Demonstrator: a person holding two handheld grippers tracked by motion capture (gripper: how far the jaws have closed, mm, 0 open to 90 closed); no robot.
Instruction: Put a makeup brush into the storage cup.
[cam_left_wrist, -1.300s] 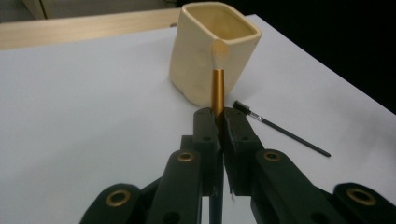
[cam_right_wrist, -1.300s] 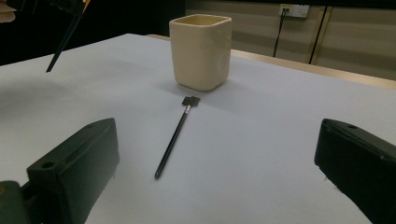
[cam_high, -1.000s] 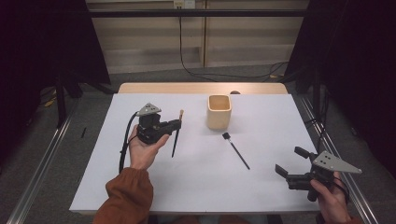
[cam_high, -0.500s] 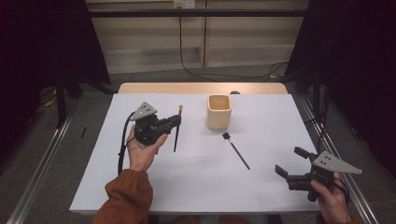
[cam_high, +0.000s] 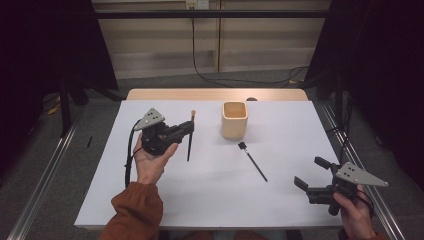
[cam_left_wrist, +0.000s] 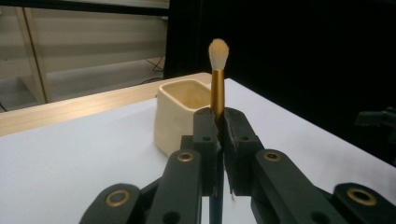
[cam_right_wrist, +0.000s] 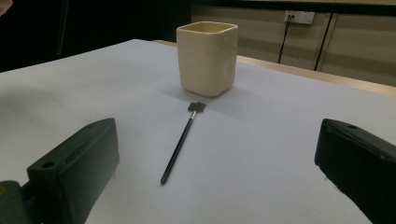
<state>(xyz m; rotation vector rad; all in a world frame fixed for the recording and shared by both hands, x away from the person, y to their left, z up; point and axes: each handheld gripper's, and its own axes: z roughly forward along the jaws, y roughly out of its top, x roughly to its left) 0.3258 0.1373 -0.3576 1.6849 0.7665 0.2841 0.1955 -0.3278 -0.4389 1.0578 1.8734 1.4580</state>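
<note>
My left gripper (cam_high: 188, 129) (cam_left_wrist: 221, 119) is shut on a makeup brush (cam_high: 190, 136) (cam_left_wrist: 217, 88) with a black handle, gold ferrule and pale bristle tip. It holds the brush off the white table left of a cream square cup (cam_high: 234, 120) (cam_left_wrist: 180, 116) (cam_right_wrist: 207, 58), with the bristles pointing away from the person. A thin black brush with a small flat head (cam_high: 252, 161) (cam_right_wrist: 180, 144) lies on the table in front of the cup. My right gripper (cam_high: 311, 175) (cam_right_wrist: 217, 140) stands open near the table's front right corner, jaws wide apart, aimed at the thin brush and cup.
A white sheet covers the table (cam_high: 210, 200), with a wooden strip (cam_high: 215, 94) along its far edge. Metal rails run along both sides of the table on the floor. Dark curtains stand left and right.
The left gripper has lifted the brush slightly, moving it a little farther from the person. The right gripper has stayed still.
</note>
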